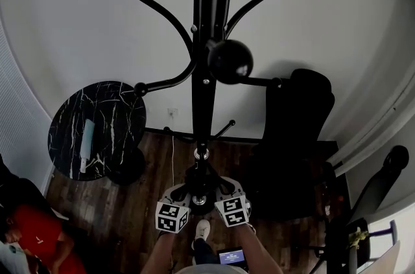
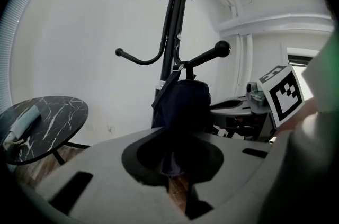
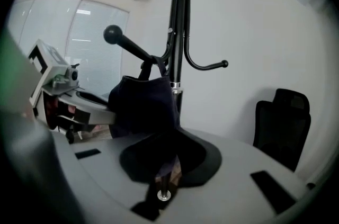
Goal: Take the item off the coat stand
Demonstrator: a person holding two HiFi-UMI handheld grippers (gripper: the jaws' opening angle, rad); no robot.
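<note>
A dark navy bag (image 2: 183,104) hangs by its strap from a ball-tipped hook (image 2: 221,48) of the black coat stand (image 1: 206,39). In the right gripper view the bag (image 3: 142,104) hangs left of the pole under that hook (image 3: 113,34). My left gripper (image 2: 174,175) is shut, with the bag's lower edge pinched between its jaws. My right gripper (image 3: 164,178) is shut on the same lower edge from the other side. In the head view both grippers meet low at the pole, the left gripper (image 1: 187,194) beside the right gripper (image 1: 219,191), and the bag is mostly hidden between them.
A round black marble table (image 1: 97,127) with a white object (image 1: 86,143) on it stands to the left. A black office chair (image 1: 295,130) is to the right of the stand. A person in red (image 1: 35,234) sits at the bottom left. Other hooks (image 1: 139,89) jut out.
</note>
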